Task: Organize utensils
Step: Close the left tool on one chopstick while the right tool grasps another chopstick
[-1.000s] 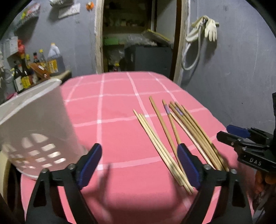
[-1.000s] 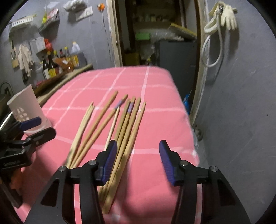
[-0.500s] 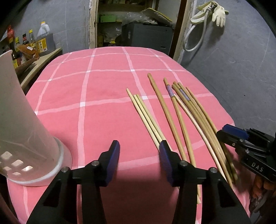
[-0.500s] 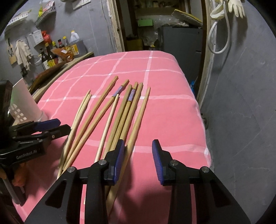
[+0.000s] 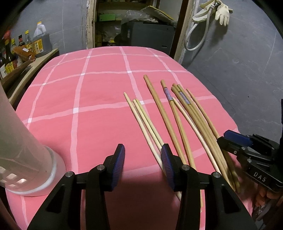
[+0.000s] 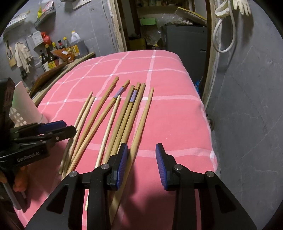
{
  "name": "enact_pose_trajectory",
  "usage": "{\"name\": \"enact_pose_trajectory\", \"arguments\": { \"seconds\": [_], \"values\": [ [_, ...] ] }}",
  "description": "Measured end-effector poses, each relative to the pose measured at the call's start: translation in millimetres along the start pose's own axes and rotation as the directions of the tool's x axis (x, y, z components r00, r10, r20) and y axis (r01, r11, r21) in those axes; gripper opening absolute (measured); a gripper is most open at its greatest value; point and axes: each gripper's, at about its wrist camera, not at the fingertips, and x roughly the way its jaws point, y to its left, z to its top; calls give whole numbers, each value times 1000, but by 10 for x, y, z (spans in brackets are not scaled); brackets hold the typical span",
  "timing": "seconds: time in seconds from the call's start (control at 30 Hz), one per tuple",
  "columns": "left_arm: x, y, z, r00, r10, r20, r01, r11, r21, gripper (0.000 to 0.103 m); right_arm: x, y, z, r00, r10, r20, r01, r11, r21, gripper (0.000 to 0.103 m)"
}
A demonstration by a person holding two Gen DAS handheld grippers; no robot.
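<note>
Several wooden chopsticks (image 5: 176,115) (image 6: 123,109), two with purple bands, lie side by side on the pink checked cloth (image 5: 97,123). My left gripper (image 5: 143,159) (image 6: 68,127) hovers at their near left ends. Its jaws are closing with only cloth between them, and the pale chopsticks pass under its right finger. My right gripper (image 6: 142,159) (image 5: 223,137) stands open at the near right ends. The outermost chopstick (image 6: 141,123) runs just inside its left pad (image 6: 122,166), ungripped. A white perforated holder (image 5: 21,141) (image 6: 23,106) stands upright at the left.
Bottles (image 5: 21,47) (image 6: 53,56) crowd a wooden ledge to the far left. The table's right edge (image 6: 208,123) drops beside a grey wall. A hose and glove (image 5: 221,10) hang there. A doorway with a dark cabinet (image 5: 146,35) lies beyond the table.
Both grippers' jaws have narrowed, the left by much more. The left gripper moved forward and down toward the chopsticks' near ends, and the holder slid to its left edge. The right gripper barely moved.
</note>
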Motion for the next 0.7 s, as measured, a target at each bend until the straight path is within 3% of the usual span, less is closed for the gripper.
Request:
{"name": "enact_pose_trajectory", "arguments": {
  "seconds": [0.2,0.43,0.5,0.57,0.63,0.7],
  "values": [
    [13,-2,-9,1000,-2,-21,2,1000,4,26,15,17,8,1000,-22,-18,21,1000,-12,27],
    [83,-33,48,998,-24,-52,25,1000,15,25,151,3,128,995,-1,-99,1,1000,4,28],
    [100,-6,79,997,-30,-64,30,1000,-6,17,190,-17,175,993,10,-115,-8,1000,17,28],
    [110,17,91,996,-46,-76,44,999,-23,10,222,-44,231,990,22,-140,-16,999,43,25],
    [118,47,97,993,-72,-89,68,997,-44,7,240,-78,261,986,40,-164,-29,997,72,11],
    [114,78,97,990,-95,-102,88,994,-64,5,244,-154,281,980,77,-184,-53,989,135,9]
  ]
}}
